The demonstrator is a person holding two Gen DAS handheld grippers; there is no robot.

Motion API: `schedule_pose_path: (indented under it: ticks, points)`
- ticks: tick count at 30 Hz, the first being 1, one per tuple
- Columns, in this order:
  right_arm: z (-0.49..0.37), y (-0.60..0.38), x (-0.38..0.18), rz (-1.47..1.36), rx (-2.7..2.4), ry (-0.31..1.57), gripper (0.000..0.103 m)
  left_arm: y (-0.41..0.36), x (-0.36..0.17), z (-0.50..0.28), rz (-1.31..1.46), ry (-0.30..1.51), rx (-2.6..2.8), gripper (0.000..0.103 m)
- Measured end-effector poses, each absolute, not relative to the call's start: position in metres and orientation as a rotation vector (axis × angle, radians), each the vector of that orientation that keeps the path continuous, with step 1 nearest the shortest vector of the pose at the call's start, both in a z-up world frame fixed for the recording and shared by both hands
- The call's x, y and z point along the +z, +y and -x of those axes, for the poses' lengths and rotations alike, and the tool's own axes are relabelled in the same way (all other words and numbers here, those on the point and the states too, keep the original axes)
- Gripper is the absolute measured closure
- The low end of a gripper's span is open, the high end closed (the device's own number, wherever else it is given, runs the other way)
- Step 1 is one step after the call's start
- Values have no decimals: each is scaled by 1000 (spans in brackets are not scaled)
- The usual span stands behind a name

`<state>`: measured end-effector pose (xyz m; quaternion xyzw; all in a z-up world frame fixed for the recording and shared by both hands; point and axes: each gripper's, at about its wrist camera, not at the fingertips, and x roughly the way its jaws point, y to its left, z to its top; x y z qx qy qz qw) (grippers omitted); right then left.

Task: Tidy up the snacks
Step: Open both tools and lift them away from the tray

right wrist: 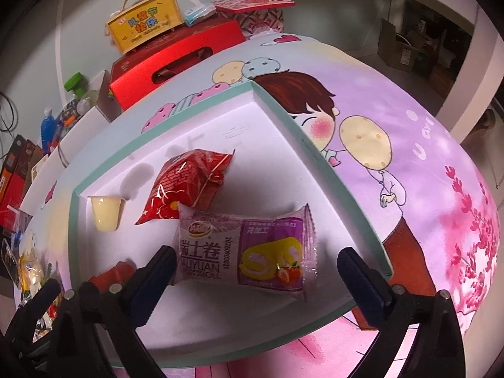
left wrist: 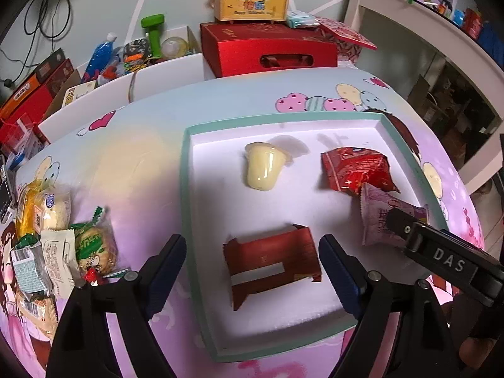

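Note:
A white tray with a teal rim (left wrist: 186,208) (right wrist: 318,154) lies on the cartoon tablecloth. In it lie a yellow jelly cup (left wrist: 263,167) (right wrist: 105,212), a red snack packet (left wrist: 356,170) (right wrist: 189,179), a purple Swiss roll packet (left wrist: 378,217) (right wrist: 242,249) and a dark red packet (left wrist: 271,261) (right wrist: 110,275). My left gripper (left wrist: 252,271) is open, its fingers on either side of the dark red packet. My right gripper (right wrist: 256,271) (left wrist: 441,245) is open, with the purple packet lying between its fingers.
A pile of several wrapped snacks (left wrist: 60,236) (right wrist: 28,271) lies on the cloth left of the tray. Behind the table stand a red gift box (left wrist: 267,50) (right wrist: 176,60), a yellow carry box (left wrist: 252,0) and a bin of clutter (left wrist: 126,53).

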<state>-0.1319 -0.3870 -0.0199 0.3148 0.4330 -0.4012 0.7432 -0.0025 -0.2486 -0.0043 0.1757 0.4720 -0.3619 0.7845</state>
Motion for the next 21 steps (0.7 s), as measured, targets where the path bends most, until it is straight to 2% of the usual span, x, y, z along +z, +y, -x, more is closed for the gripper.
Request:
schedule_pose_path:
  ticks: [21]
  points:
    - [133,-387,-14,-680,-884,932,0,-241,-6,-6,-390,1031,-737,16]
